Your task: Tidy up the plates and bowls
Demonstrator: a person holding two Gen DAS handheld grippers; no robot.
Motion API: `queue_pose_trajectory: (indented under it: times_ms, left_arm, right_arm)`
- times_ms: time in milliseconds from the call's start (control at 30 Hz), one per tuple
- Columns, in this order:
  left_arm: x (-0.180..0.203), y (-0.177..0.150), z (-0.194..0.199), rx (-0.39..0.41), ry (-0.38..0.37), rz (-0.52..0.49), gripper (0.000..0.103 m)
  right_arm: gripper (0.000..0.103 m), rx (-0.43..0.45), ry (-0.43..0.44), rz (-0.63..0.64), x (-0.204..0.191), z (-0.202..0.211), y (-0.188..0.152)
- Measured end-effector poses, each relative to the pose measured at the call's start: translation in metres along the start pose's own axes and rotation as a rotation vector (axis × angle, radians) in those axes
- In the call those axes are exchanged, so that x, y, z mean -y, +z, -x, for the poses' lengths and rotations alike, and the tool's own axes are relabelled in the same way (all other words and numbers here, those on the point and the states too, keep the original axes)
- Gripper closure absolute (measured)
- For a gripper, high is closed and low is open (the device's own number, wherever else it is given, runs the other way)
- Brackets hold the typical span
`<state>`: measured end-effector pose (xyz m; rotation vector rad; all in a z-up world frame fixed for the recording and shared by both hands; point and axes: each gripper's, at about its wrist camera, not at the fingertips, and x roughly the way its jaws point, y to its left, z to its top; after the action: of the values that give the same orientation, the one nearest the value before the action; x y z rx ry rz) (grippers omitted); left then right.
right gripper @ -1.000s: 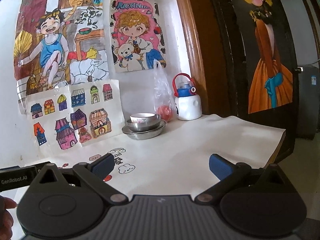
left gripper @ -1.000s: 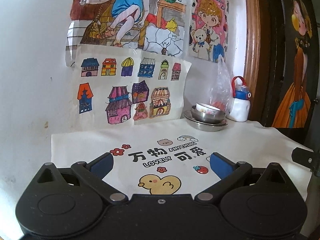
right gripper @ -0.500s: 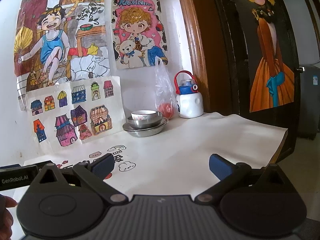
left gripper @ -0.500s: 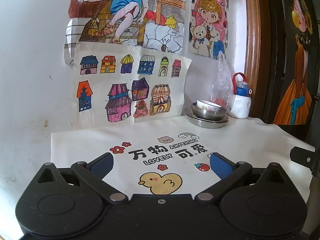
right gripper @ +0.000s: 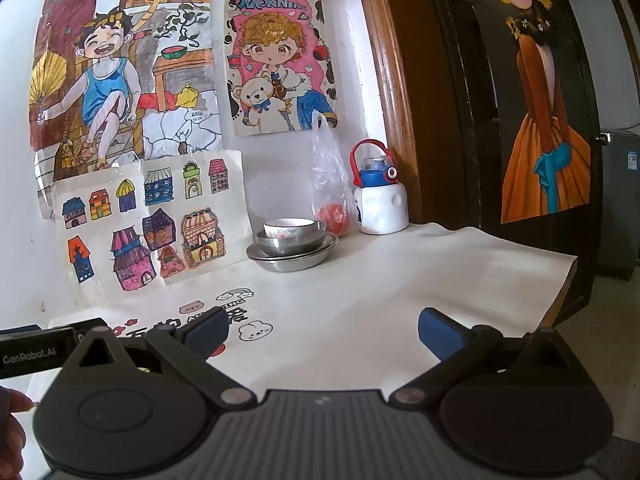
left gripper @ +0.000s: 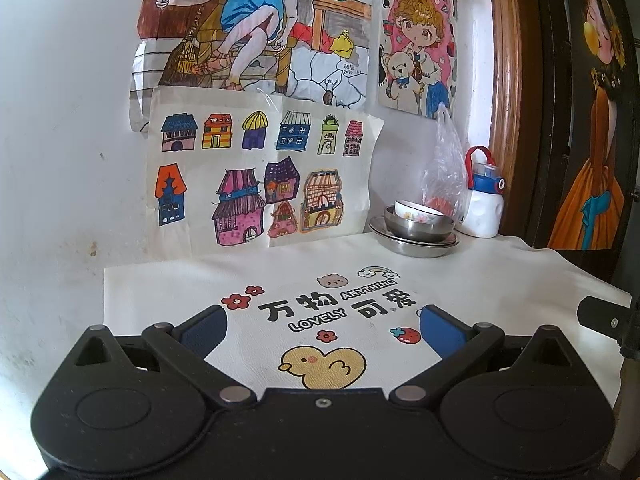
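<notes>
Both grippers, left gripper (left gripper: 322, 326) and right gripper (right gripper: 322, 332), jaws wide and empty, have crept slightly nearer; we judge the bowl stack (right gripper: 292, 242), far desk (right gripper: 400, 280), already nested.

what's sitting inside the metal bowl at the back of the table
A small white ceramic bowl with a pink floral pattern sits nested in the steel bowl, which rests on a steel plate. Its base is hidden by the steel rim, and its contents cannot be seen.
</notes>
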<state>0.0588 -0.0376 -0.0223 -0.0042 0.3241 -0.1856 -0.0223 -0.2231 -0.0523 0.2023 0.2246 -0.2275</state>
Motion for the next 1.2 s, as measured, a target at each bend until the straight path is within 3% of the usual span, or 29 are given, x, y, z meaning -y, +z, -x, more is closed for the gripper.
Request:
queue_pose_trajectory:
  times_ms: [1200]
  left_arm:
    - [-0.0016, 0.0004, 0.0003, -0.006, 0.006, -0.006, 0.001]
  right_arm:
    - [0.0, -0.006, 0.003, -0.002, 0.0006, -0.0011, -0.0026]
